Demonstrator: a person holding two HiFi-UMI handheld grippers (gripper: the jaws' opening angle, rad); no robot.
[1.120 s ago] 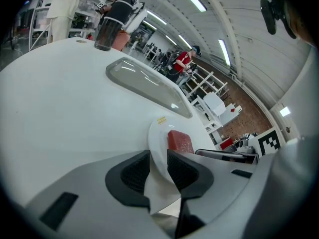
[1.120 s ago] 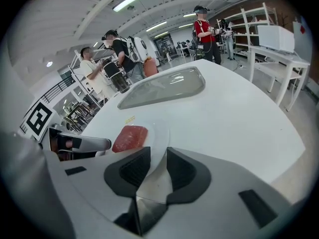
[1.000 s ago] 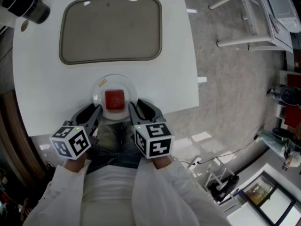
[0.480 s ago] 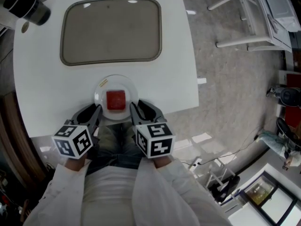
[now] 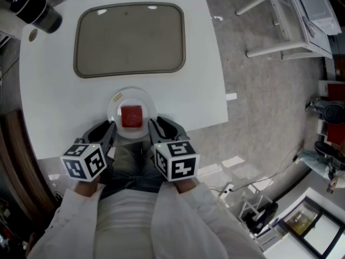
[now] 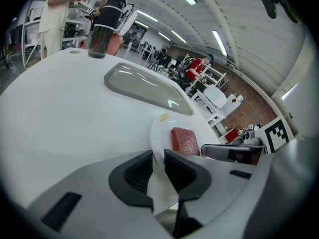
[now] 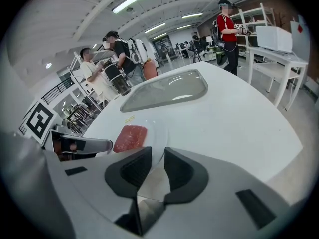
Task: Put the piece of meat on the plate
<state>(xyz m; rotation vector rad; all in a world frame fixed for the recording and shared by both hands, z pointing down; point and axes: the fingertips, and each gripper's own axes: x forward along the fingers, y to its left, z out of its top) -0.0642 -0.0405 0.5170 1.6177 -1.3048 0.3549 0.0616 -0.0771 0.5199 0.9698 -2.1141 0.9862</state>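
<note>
A red square piece of meat (image 5: 131, 117) lies on a small white plate (image 5: 116, 109) at the near edge of the white table. My left gripper (image 5: 108, 129) is at the plate's left rim and my right gripper (image 5: 156, 127) at its right rim. In the left gripper view the plate's (image 6: 162, 131) rim runs into the narrow gap of the left gripper (image 6: 158, 158), beside the meat (image 6: 185, 141). In the right gripper view the right gripper (image 7: 158, 156) is closing, with the plate's (image 7: 154, 133) rim between its jaws and the meat (image 7: 130, 137) to the left.
A large grey-brown tray (image 5: 129, 39) lies farther back on the table. A dark cylinder (image 5: 35, 9) stands at the far left corner. The table's right edge drops to a concrete floor with white racks (image 5: 291, 20). People stand in the background of both gripper views.
The head view has shifted slightly. The plate, the meat and both grippers keep their places.
</note>
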